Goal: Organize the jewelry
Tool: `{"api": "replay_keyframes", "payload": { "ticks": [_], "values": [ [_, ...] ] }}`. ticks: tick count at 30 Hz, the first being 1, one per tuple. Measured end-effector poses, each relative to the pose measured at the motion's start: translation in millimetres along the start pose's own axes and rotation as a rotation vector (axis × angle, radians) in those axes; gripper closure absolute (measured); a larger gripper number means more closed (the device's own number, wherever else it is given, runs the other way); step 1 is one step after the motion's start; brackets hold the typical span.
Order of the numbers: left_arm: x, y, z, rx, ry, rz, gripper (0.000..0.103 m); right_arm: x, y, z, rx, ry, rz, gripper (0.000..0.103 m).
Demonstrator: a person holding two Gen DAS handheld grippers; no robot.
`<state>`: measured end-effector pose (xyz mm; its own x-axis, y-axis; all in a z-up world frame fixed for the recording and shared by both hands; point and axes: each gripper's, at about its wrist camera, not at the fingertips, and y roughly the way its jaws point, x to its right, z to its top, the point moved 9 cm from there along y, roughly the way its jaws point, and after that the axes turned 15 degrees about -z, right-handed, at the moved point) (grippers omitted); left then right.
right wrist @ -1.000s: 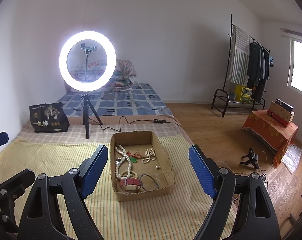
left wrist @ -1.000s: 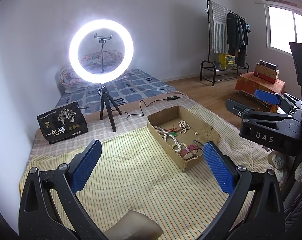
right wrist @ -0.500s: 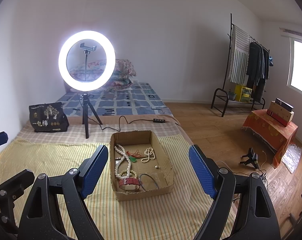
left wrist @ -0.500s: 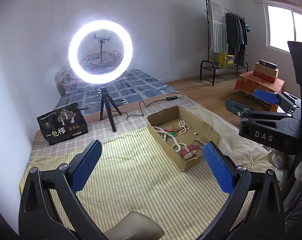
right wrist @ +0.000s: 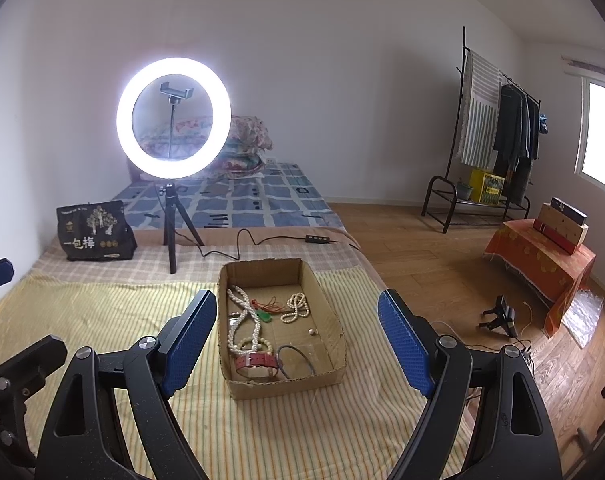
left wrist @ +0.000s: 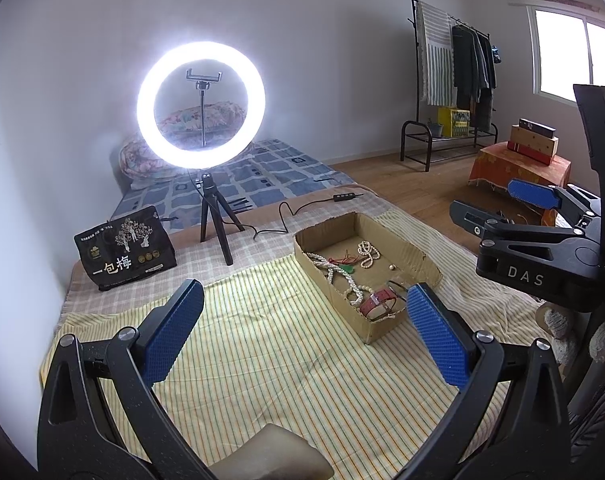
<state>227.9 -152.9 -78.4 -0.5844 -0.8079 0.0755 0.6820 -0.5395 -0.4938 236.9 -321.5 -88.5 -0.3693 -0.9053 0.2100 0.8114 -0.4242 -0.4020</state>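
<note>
The bed (right wrist: 102,320), under a yellow striped cloth, carries everything, and near its far edge stand a lit ring light (right wrist: 173,118) at 11 o'clock and a black bag (right wrist: 94,232) at 10 o'clock. At 12 o'clock from the right claw sits an open cardboard box (right wrist: 280,386); from the left claw the same box (left wrist: 418,258) lies at 1 o'clock.

All the jewelry lies inside the box: a long white bead necklace (right wrist: 242,320) along its left side, a red watch strap (right wrist: 258,360) at the near end, a dark bangle (right wrist: 298,360) just beside the strap, a short bead string (right wrist: 296,308) toward the far right, a green pendant on red cord (right wrist: 266,316) between the two bead strings, and a lone small bead (right wrist: 311,332).

The left claw (left wrist: 298,336) and the right claw (right wrist: 298,344) both hover above the cloth with fingers spread wide, gripping nothing.

Since the pieces sit loosely mixed in one box, the scene fits either jewelry gathered there already or jewelry awaiting sorting out of it; the step cannot be settled. Any reach into the box would call for a low, narrow approach between its walls, pinching one strand without dragging the overlapping necklace.
</note>
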Motion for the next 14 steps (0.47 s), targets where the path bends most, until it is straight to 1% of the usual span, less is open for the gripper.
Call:
{"api": "replay_keyframes", "payload": {
  "ticks": [14],
  "values": [
    [-10.3,-6.2,8.1,0.021,0.0,0.012,0.0,-0.8,1.7,-1.2,-0.006,-0.01,-0.003,0.02]
  ]
}}
